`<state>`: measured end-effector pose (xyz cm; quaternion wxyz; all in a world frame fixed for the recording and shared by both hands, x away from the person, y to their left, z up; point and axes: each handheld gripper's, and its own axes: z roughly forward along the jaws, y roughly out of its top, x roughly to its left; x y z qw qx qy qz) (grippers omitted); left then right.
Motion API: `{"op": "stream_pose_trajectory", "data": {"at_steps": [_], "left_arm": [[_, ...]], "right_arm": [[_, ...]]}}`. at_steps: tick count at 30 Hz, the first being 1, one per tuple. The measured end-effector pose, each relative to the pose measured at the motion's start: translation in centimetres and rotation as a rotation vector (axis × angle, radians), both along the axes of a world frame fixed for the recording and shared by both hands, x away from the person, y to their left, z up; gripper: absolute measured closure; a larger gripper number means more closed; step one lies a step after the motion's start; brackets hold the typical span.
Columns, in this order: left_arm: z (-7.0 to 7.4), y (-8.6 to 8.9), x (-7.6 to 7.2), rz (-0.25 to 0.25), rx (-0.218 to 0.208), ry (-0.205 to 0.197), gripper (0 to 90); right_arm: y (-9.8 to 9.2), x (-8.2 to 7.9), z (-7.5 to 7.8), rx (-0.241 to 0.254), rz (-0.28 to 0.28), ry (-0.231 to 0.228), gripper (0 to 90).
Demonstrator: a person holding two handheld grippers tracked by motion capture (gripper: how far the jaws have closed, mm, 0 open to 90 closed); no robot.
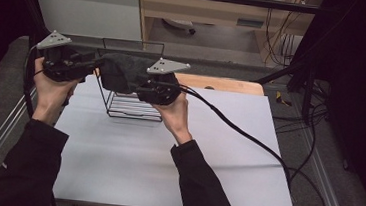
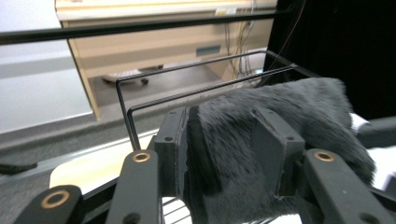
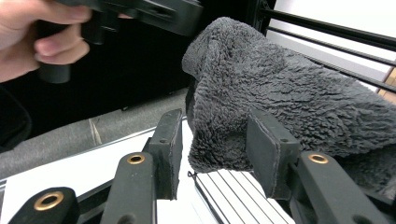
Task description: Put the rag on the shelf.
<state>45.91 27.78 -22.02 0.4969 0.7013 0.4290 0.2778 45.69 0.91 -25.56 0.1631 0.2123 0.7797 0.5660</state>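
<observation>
A: Draping looks like the step in hand: the dark fleecy cloth (image 1: 123, 70) hangs over the top of the black wire rack (image 1: 133, 106) on the white tabletop (image 1: 166, 152).

B: And the 2 grippers?

A: The left hand-held gripper (image 2: 229, 144) has its jaws spread around a fold of cloth, partly closed on it. The right hand-held gripper (image 3: 215, 154) is spread too, with the cloth's hanging edge between its jaws, not squeezed.

B: Next move?

A: I'd judge both need to pinch an edge and pull apart, so the cloth lies flat along the rack's top bar instead of bunching.
</observation>
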Motion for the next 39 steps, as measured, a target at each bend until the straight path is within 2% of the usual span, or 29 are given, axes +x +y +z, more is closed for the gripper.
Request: {"op": "stream_pose_trajectory", "data": {"at_steps": [3,7,9,14,21,25,28,33,35,37,39], "left_arm": [[-0.4,-0.3,0.9,0.002,0.001,0.007,61.5],[-0.6,-0.3,0.8,0.028,-0.006,-0.008,73.0],[-0.7,-0.2,0.6,0.033,0.007,-0.014,78.9],[-1.1,-0.2,-0.2,0.021,0.021,-0.034,84.5],[-2.8,-0.1,-2.3,-0.034,0.024,-0.049,84.7],[-4.0,-0.5,-3.4,-0.062,0.052,-0.062,83.5],[-4.2,-0.6,-3.6,-0.052,0.073,-0.075,81.7],[-4.4,-0.7,-3.2,-0.034,0.094,-0.039,83.5],[-4.6,-0.9,-2.9,-0.034,0.102,-0.021,84.7],[-4.8,-1.3,-2.5,-0.026,0.130,-0.011,85.3],[-5.3,-1.5,-2.2,-0.027,0.139,0.006,85.7]], "right_arm": [[0.0,0.0,-0.1,-0.011,-0.021,0.002,76.8],[0.2,0.0,-0.4,-0.027,-0.013,0.019,90.0],[0.3,0.0,-0.7,-0.041,-0.020,0.024,90.0],[0.5,0.0,-1.3,-0.063,-0.026,0.028,90.0],[-1.1,0.5,-2.6,-0.045,-0.051,0.075,90.0],[-2.0,0.7,-3.3,-0.046,-0.068,0.095,88.5],[-2.4,0.7,-3.4,-0.028,-0.069,0.095,82.6],[-2.7,0.5,-3.2,0.002,-0.088,0.055,68.5],[-2.7,0.6,-3.2,0.018,-0.099,0.056,68.0],[-2.5,0.8,-3.4,0.025,-0.102,0.069,69.8],[-2.2,1.0,-3.8,0.016,-0.102,0.072,72.1]]}}
